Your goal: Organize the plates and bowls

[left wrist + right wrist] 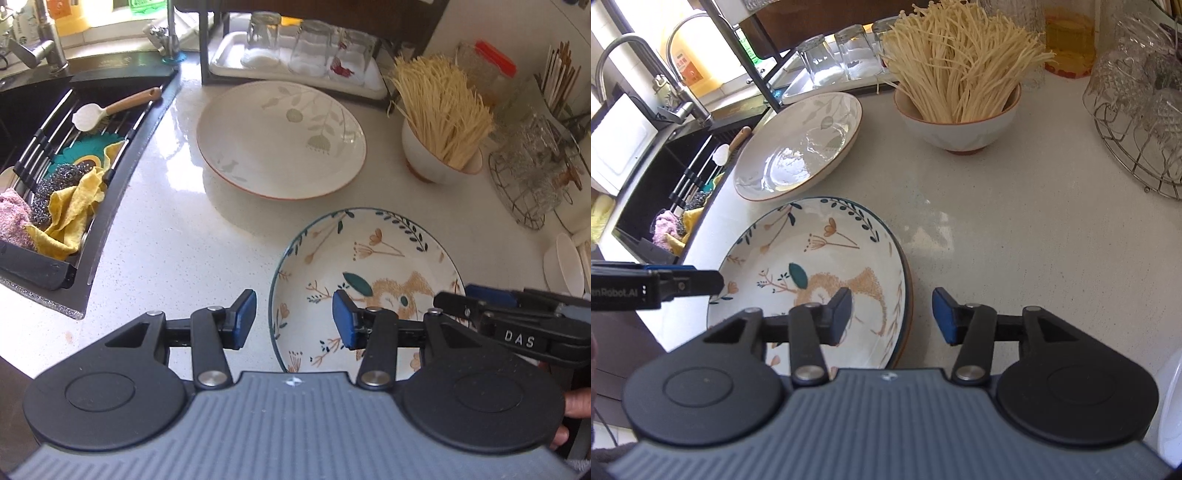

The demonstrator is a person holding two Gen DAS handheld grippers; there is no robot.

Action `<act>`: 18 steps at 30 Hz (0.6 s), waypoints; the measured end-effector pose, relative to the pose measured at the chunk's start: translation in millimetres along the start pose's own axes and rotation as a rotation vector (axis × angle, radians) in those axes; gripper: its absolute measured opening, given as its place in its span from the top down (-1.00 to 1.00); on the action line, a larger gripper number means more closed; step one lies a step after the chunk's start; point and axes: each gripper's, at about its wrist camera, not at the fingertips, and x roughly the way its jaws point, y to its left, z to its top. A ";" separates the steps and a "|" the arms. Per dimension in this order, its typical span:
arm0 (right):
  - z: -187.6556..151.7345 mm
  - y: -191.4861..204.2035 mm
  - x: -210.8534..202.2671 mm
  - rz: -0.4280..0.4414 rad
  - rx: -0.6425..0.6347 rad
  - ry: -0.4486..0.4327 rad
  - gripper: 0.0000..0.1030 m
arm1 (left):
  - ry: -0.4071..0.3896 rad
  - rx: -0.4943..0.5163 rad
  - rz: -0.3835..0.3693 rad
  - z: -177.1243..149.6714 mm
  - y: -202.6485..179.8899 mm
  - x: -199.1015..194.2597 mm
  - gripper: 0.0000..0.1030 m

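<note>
Plates: two lie flat on the worktop (997, 240), near each other but apart. The leaf plate (280, 140) sits farther back by the glass tray (229, 62); the flower plate (365, 273) lies nearest, close to the front edge, where both grippers can reach it.
Stack: in the right view a second rim shows under the flower plate's right side, so it seems to rest on another dish; I judge stacking has begun here.
Left gripper (293, 319): jaws spread, empty, straddling the flower plate's left rim, one pad outside and one over the well, as if lined up to pinch that edge. Whether a pad touches, I cannot tell.
Right gripper (892, 315): jaws spread, empty, straddling the right rim the same way, so the plate is bracketed from both sides.
Bowl (958, 118): stands behind, full of noodles, well apart from both grippers; filled like that, it likely stays put.
Sink (55, 166): left of the plates, holding cloths and a scourer.
</note>
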 end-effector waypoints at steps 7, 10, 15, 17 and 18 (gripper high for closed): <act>-7.0 -3.4 2.5 0.046 0.039 0.017 0.02 | 0.043 -0.052 -0.012 -7.2 8.0 17.9 0.01; -8.9 -2.6 4.2 0.057 0.044 0.029 0.02 | 0.056 -0.067 -0.025 -11.7 8.7 21.9 0.05; -11.1 -3.1 4.3 0.066 0.052 0.035 0.21 | 0.059 -0.077 -0.042 -16.6 6.5 21.9 0.19; -11.6 -2.8 3.9 0.064 0.050 0.036 0.28 | 0.056 -0.077 -0.038 -17.7 5.9 20.5 0.19; -11.7 -3.0 3.8 0.065 0.050 0.035 0.28 | 0.055 -0.080 -0.038 -18.1 5.7 19.8 0.19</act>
